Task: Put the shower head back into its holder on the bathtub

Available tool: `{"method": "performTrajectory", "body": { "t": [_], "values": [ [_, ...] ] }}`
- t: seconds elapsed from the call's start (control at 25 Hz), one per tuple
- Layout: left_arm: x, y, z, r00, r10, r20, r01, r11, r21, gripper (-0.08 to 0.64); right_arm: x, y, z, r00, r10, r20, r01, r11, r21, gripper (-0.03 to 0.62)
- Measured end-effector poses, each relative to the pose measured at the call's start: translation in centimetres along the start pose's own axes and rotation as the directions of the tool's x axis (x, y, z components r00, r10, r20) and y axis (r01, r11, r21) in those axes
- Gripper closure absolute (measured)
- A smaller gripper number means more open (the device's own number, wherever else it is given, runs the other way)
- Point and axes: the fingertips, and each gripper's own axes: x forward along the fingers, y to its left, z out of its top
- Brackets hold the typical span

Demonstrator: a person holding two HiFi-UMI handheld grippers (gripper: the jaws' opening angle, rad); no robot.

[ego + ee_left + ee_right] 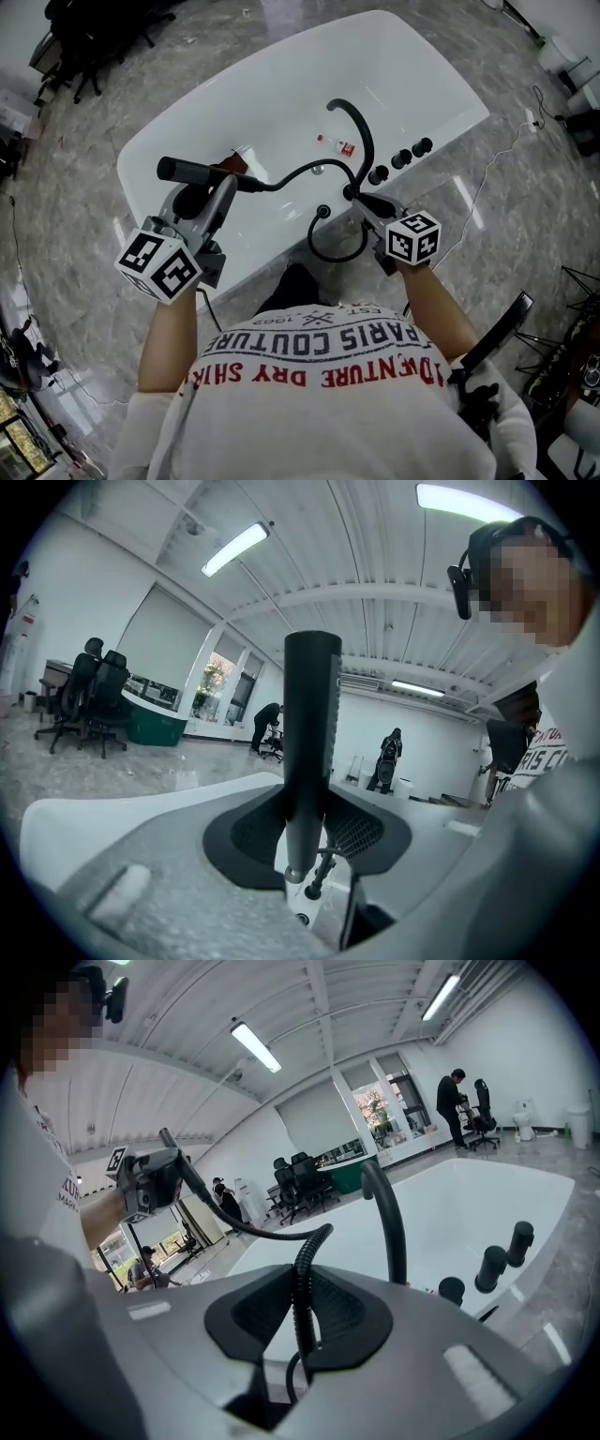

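**Left tool** [228, 183]: The jaws are closed on the handle of the shower head [187, 172], with pads pressing both sides. In the left gripper view the black handle stands upright through the grip. From the head view the shower head lies roughly level, pointing toward nine o'clock. It is held off the near rim of the bathtub [281, 84] and is not seated.

**Right tool** [368, 200]: The jaws are narrow and pinched on the ribbed hose [300, 171]. This tool sits at about three o'clock from the left tool, close to the rim. The second grip is judged to take up slack so the hose cannot drag or twist the shower head during seating. Below this grip the hose drops in a loop toward six o'clock.

**Holder** [323, 212]: This is probably the small dark socket on the near rim between the two tools, though it shows too small to confirm. The curved spout [361, 127] and the row of knobs [401, 157] stand at twelve to two o'clock of the right tool. Neither tool touches them.

**Assessment:** approach stage.
- **Next move:** turn the handle end downward and line it up over the socket.
- **Risk:** the hose loop may foul the seat.
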Motion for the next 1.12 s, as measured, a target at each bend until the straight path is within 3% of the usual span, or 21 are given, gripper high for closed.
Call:
{"method": "performTrajectory", "body": {
  "t": [0.16,0.4,0.6,0.84,0.92,1.12],
  "values": [
    [-1.0,-1.8,2.8,0.998,-0.017,0.06,0.016,0.999,0.033,0.423,0.0,0.9,-3.8,0.996,0.045,-0.082,-0.045,0.999,0.012,0.529],
    [-2.9,-5.3,8.6,0.979,-0.098,0.181,0.093,0.995,0.038,0.423,-0.9,2.8,-7.7,0.98,0.116,-0.165,-0.115,0.993,0.015,0.529],
    [-2.7,-9.1,12.3,0.958,-0.178,0.226,0.16,0.982,0.096,0.423,-1.2,3.4,-9.3,0.976,0.13,-0.172,-0.133,0.991,-0.003,0.531],
    [-1.2,-13.8,14.4,0.933,-0.28,0.226,0.246,0.955,0.167,0.423,-0.2,3.3,-11.0,0.979,0.13,-0.16,-0.132,0.991,-0.003,0.531],
    [-0.4,-14.6,14.1,0.928,-0.305,0.215,0.275,0.948,0.158,0.423,0.0,3.2,-11.8,0.979,0.122,-0.166,-0.123,0.992,0.01,0.531],
    [0.9,-15.1,13.7,0.906,-0.352,0.234,0.351,0.935,0.048,0.423,0.5,3.1,-12.9,0.979,0.099,-0.176,-0.097,0.995,0.018,0.529]
  ]
}}
